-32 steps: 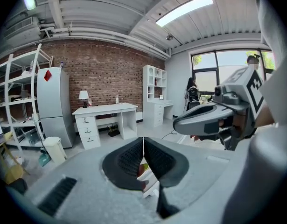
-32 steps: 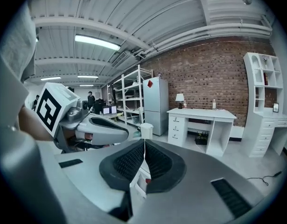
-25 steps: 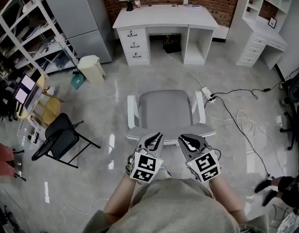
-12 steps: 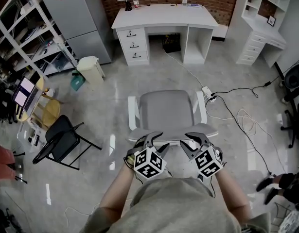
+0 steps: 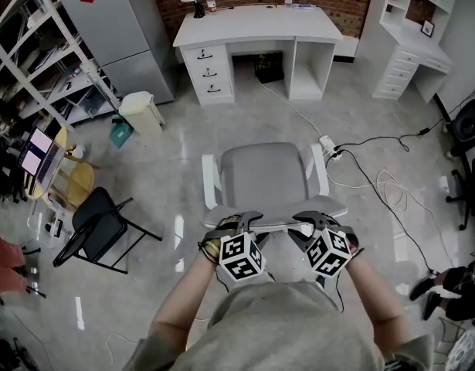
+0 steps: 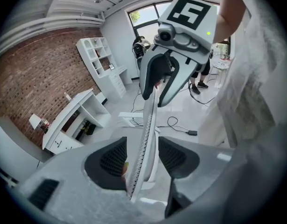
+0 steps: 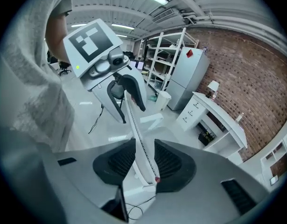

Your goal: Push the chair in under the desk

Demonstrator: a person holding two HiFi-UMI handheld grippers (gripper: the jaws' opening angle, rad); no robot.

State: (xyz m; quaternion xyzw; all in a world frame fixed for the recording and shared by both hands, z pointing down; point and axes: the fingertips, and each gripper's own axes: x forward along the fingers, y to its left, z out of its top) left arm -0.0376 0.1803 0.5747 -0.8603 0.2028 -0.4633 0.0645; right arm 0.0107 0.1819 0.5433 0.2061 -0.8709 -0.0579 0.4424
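The grey chair (image 5: 262, 178) with white armrests stands in the open floor, well short of the white desk (image 5: 256, 23) at the back wall. Its backrest top edge (image 5: 276, 226) is nearest me. My left gripper (image 5: 241, 221) stands open astride that edge near its left end. In the left gripper view the thin mesh backrest (image 6: 145, 139) runs between the pads, close to the left one. My right gripper (image 5: 313, 221) straddles the right end, jaws opening. In the right gripper view the backrest (image 7: 138, 143) passes between its pads without being squeezed.
A cable and power strip (image 5: 327, 147) lie on the floor between chair and desk, right of the chair. A black folding chair (image 5: 98, 226) and a cream bin (image 5: 143, 111) stand to the left, shelving (image 5: 36, 60) beyond. White drawers (image 5: 407, 60) line the right wall.
Both grippers moved forward from just behind the chair onto the backrest's top edge. Their jaws went from shut to open and now straddle it.
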